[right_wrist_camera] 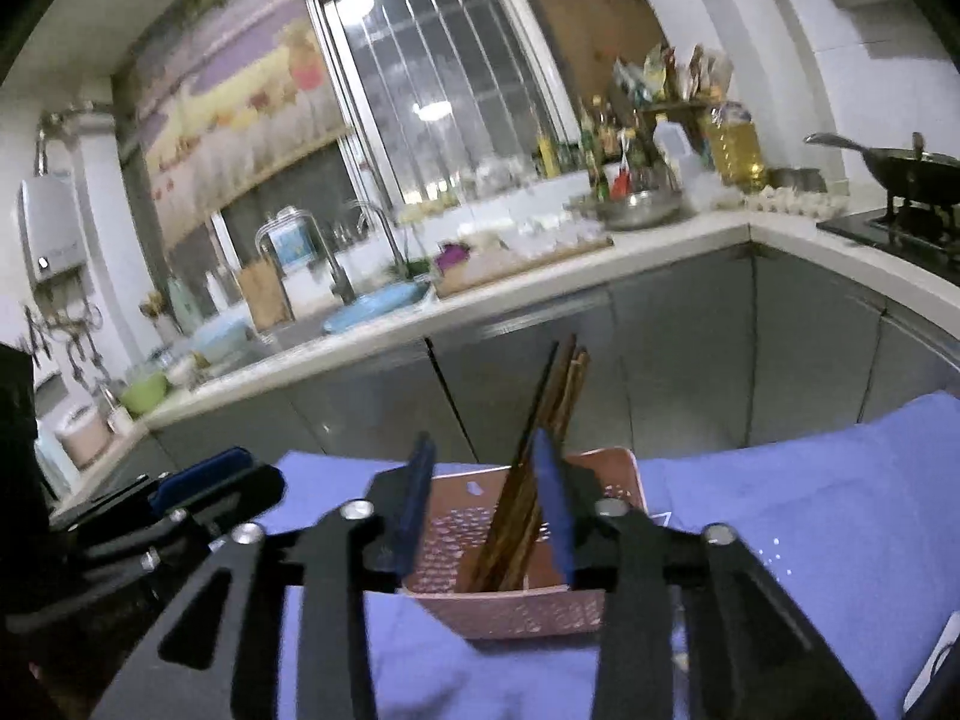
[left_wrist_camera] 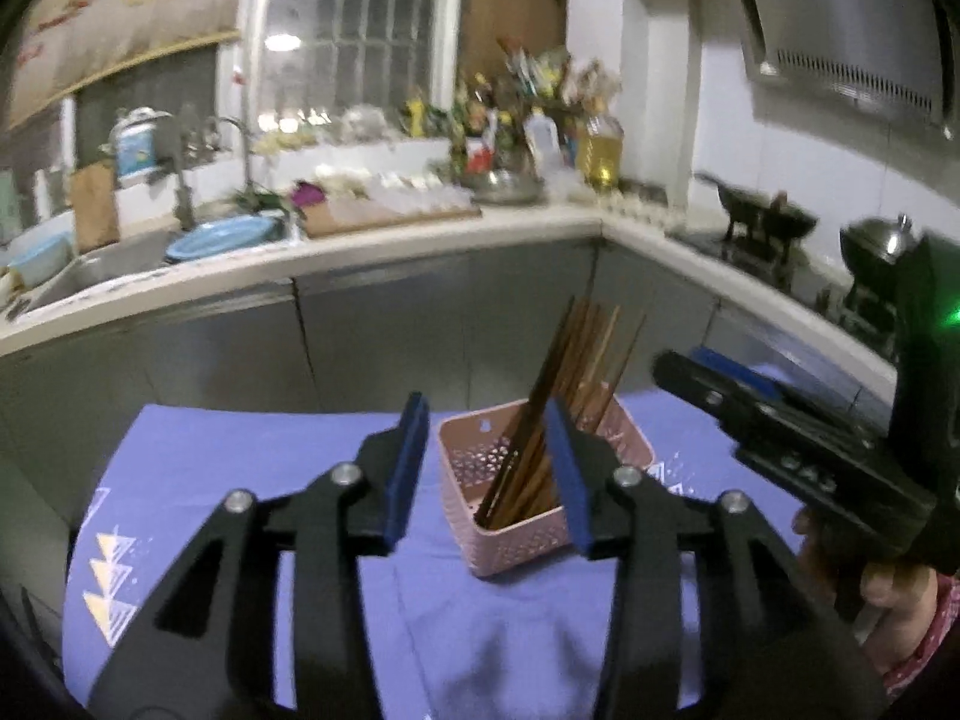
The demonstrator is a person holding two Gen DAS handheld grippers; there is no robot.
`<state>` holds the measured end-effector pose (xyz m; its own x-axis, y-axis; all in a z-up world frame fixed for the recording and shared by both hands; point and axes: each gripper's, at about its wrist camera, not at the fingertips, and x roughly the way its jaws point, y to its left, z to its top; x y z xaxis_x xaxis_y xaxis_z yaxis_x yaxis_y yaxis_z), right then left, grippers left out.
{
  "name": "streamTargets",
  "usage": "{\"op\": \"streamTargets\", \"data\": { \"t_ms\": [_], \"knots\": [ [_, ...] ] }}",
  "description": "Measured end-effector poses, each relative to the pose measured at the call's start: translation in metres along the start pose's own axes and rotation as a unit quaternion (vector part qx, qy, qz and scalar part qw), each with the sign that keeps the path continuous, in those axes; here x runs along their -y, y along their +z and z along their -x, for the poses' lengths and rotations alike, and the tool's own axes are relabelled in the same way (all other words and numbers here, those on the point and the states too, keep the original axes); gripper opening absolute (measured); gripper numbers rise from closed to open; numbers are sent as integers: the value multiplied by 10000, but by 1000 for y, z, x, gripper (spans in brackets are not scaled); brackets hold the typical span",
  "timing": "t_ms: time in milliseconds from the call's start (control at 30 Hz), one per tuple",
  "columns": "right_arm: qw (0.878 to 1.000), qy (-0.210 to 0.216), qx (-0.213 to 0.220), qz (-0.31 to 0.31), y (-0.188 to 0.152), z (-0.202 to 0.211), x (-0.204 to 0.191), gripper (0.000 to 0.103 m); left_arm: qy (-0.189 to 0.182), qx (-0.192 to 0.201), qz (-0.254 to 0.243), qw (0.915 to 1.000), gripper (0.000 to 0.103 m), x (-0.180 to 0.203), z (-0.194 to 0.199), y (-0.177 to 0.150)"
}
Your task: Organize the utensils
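Both wrist cams were motion-blurred. I had the left gripper (left_wrist_camera: 489,468) and right gripper (right_wrist_camera: 483,501) side by side over a purple-blue cloth (left_wrist_camera: 252,468) covering the work surface; white triangle print showed on the cloth's left part. Both sets of jaws stood part-way apart with nothing clamped between the blue pads (left_wrist_camera: 408,468).

The pink perforated basket (left_wrist_camera: 510,546) sat on the cloth just ahead of both grippers, and a bundle of brown chopsticks (left_wrist_camera: 576,360) stood in it, leaning up and to the right. In each view the chopsticks lined up between the fingers, but I couldn't tell if any pad touched them.

In the left view a hand (left_wrist_camera: 888,594) held the right gripper's handle at the right edge.

Room: an L-shaped kitchen counter (right_wrist_camera: 540,294) ran behind the cloth over grey cabinet doors, with a sink (left_wrist_camera: 114,261), a blue basin (left_wrist_camera: 222,237), a chopping board (left_wrist_camera: 384,217), bottles including a cooking oil jug (right_wrist_camera: 735,147), a wok (right_wrist_camera: 912,171) on the stove, and a barred window (right_wrist_camera: 444,78).
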<state>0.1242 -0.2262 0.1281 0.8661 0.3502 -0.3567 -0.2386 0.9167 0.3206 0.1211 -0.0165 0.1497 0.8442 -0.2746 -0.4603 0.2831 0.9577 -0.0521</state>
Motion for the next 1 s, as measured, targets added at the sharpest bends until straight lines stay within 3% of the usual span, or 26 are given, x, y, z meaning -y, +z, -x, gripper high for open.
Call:
{"op": "streamTargets", "data": {
  "t_ms": [200, 367, 533, 733, 867, 1000],
  "knots": [
    [9984, 124, 85, -552, -50, 64, 7, 52, -178, 155, 516, 9984, 40, -18, 57, -53],
    [9931, -58, -382, -1112, -121, 95, 19, 58, -116, -147, 639, 9978, 40, -22, 75, -110],
    [9863, -255, -839, -1399, -169, 120, 20, 59, 78, -467, 452, 9979, 40, -11, 89, -155],
    [9844, -326, -1007, -1403, -193, 146, 11, 61, 327, -497, 179, 9981, 40, 11, 109, -174],
    [9849, -311, -1017, -1364, -200, 161, -1, 64, 439, -545, 155, 9974, 55, 17, 120, -180],
    [9867, -324, -895, -1317, -200, 175, -9, 78, 672, -586, 53, 9960, 62, 23, 129, -181]
  ]
}}
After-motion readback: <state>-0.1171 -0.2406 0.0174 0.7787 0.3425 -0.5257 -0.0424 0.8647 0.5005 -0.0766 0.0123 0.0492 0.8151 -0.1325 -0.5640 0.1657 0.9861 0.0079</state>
